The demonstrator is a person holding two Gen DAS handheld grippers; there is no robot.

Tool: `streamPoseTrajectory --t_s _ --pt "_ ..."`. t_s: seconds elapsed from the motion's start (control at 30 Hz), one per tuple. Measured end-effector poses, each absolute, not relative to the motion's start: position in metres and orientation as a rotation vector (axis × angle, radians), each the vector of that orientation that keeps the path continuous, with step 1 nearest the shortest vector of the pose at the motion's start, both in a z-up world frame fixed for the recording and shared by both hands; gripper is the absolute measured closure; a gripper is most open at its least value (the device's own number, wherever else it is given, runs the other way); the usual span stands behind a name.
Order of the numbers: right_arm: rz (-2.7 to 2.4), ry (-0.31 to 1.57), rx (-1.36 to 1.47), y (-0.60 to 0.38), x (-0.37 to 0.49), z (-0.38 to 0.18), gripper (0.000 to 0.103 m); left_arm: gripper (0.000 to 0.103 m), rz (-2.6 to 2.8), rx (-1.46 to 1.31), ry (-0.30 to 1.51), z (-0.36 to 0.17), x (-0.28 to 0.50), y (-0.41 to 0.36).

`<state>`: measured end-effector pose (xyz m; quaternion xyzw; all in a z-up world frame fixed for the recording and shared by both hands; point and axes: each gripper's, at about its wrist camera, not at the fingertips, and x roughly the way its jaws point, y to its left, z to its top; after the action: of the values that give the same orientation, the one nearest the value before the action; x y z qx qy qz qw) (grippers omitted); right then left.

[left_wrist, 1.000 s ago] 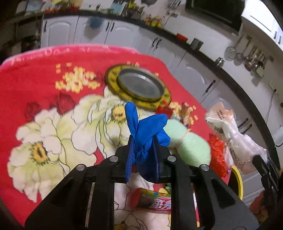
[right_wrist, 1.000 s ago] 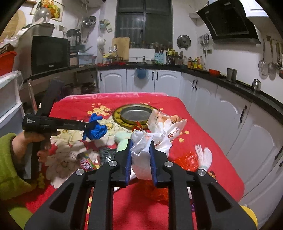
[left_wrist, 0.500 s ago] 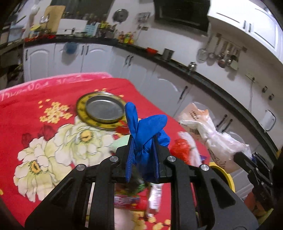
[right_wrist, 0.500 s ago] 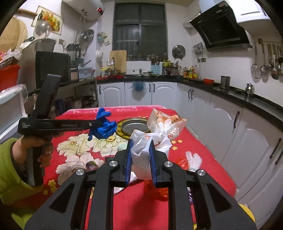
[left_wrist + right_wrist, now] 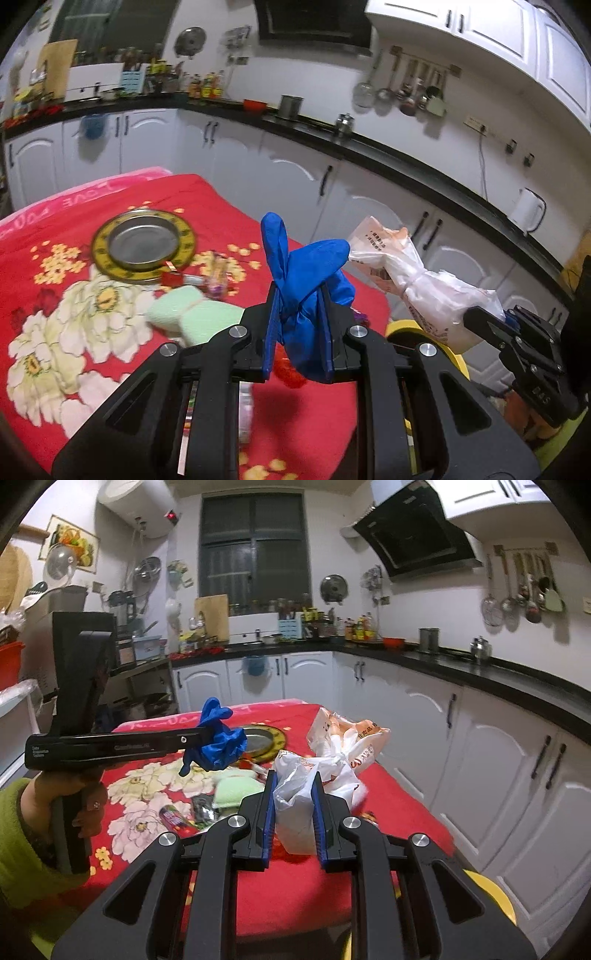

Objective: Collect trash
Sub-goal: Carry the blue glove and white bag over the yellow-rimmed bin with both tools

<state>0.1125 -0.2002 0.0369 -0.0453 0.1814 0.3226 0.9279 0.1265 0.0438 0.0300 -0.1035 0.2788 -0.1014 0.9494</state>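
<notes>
Gripping a crumpled blue glove (image 5: 306, 291), the left gripper (image 5: 300, 332) has its jaws pinched narrow on it, the glove's loose fingers sticking up above the blue pads. From the right wrist view the same gripper (image 5: 207, 740) hangs above the left side of the worktop (image 5: 295, 897), a hand (image 5: 64, 799) in a green sleeve (image 5: 18, 853) round its handle. On the red flowered cloth below lie a round metal dish with a yellow rim (image 5: 143, 243) at the far side, a pale green sponge (image 5: 192, 314) nearer, and beside it a small red wrapper (image 5: 176, 818) plus darker scraps, too blurred to name. To the right, the right gripper (image 5: 293, 812) holds a white plastic bag (image 5: 321, 771) printed in orange, its jaws drawn close on the bunched neck while the rest of the bag juts out ahead. Past the worktop's near right corner a yellow rim (image 5: 491, 890) shows low down, possibly a bin.
</notes>
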Motion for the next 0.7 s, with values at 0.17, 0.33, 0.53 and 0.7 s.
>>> streamPoseTrajectory --t_s 0.17,0.33,0.53,0.7 --pt "0.595 0.402 -0.075 -0.229 0.11 0.03 0.086 0.09 -0.263 -0.184 0.577 0.026 0.132 0.015" --pt "0.537 0.432 -0.066 -0.255 0.105 0.019 0.086 0.09 -0.318 -0.165 0.585 0.023 0.137 -0.014" --pt "0.473 0.484 -0.052 -0.286 0.101 0.006 0.086 0.09 -0.385 -0.137 0.596 0.018 0.144 -0.054" --pt "0.425 0.529 -0.032 -0.312 0.098 -0.008 0.086 0.09 -0.434 -0.099 0.625 0.006 0.152 -0.088"
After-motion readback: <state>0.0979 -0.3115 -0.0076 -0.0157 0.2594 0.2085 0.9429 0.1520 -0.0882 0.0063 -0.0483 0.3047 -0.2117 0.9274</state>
